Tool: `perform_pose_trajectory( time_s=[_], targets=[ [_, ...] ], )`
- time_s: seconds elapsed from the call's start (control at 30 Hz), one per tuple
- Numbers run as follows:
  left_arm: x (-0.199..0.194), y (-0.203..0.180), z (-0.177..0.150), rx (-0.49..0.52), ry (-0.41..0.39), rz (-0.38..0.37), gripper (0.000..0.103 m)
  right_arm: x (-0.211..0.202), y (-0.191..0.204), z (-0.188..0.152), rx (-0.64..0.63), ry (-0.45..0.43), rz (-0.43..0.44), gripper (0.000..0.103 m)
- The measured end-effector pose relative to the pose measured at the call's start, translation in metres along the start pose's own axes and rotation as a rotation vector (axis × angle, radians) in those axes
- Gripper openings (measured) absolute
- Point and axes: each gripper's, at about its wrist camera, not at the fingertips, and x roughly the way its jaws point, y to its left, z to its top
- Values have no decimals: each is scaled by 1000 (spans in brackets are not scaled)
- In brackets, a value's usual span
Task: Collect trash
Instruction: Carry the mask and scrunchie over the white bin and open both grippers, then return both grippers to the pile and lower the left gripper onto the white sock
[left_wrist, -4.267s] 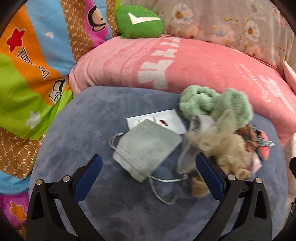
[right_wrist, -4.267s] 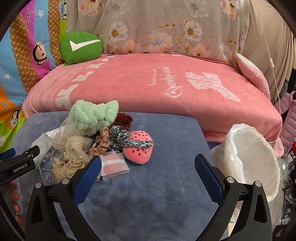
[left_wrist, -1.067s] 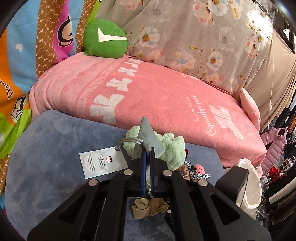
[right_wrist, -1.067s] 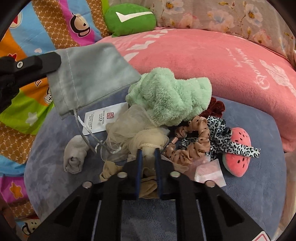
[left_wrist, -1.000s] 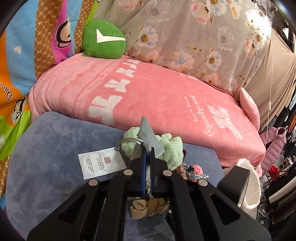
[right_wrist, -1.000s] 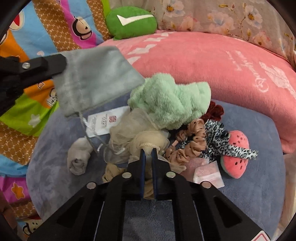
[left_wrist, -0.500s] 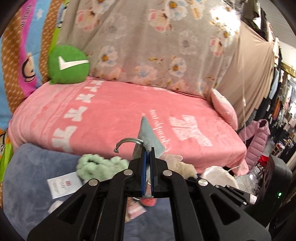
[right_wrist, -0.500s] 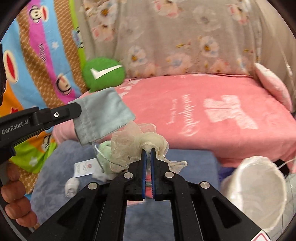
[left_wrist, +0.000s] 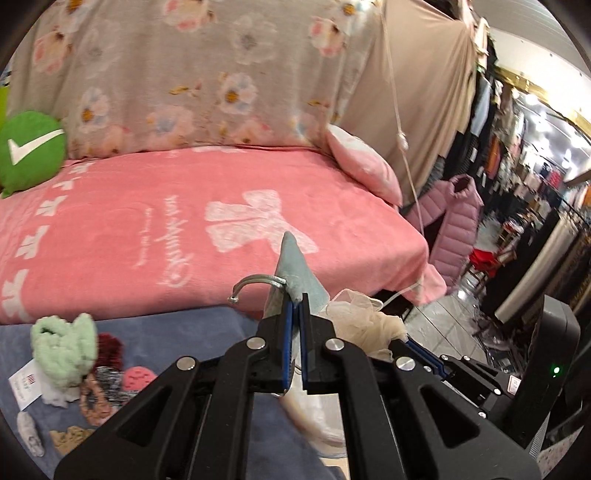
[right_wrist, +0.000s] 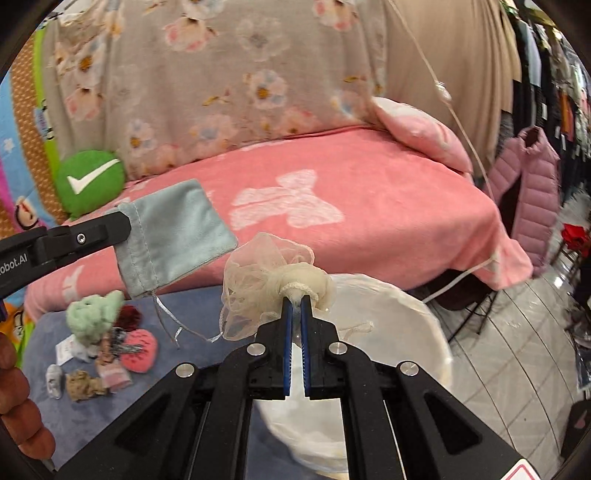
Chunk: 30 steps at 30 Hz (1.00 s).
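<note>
My left gripper (left_wrist: 295, 304) is shut on a grey drawstring pouch (left_wrist: 293, 269), held in the air; the pouch also shows in the right wrist view (right_wrist: 173, 236) with its cord dangling. My right gripper (right_wrist: 296, 301) is shut on a cream gauze pouch (right_wrist: 266, 280) and holds it above the near rim of a white-lined trash bin (right_wrist: 388, 332). The gauze pouch also shows in the left wrist view (left_wrist: 364, 321) just right of my left fingers. The left gripper is up and to the left of the bin.
On the blue cushion (right_wrist: 110, 413) lie a mint fluffy scrunchie (right_wrist: 94, 314), a watermelon pad (right_wrist: 140, 349), a white card (right_wrist: 65, 349), a grey sock (right_wrist: 53, 380) and other small fabric items. A pink blanket (right_wrist: 351, 221) lies behind. Tiled floor (right_wrist: 517, 369) and hanging clothes are at the right.
Both grippers have swung right, away from the pile on the cushion, carrying their pouches. The trash bin now sits directly under the right gripper.
</note>
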Motion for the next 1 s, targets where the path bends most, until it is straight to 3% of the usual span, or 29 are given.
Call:
perform_pose_trajectory(
  time_s=[0.23,0.47,0.5,0.57,0.63,0.77,1.0],
  targets=[
    [37,-38,-14,47,54,-49,3,11,-47,-15,62,39,-68,4],
    [63,-49,-27,57,96,-43,6,27,-58,-26,75,77,-80,11],
    [66,-48,-29,50,100,-31,10,28,-57,-27,71,73,-88,14],
    [68,-44,-31,30,103,-13,38,28,-56,-27,67,65,-96,28],
    [68,-38,-32,10,92,6,49,25,-55,-26,62,50,-97,42],
    [65,-28,-32,-12,86,33,57,22,-46,-22,35,35,-100,47],
    [49,-3,-34,-50,64,89,60,15,-18,-15,-2,6,-58,52]
  ],
)
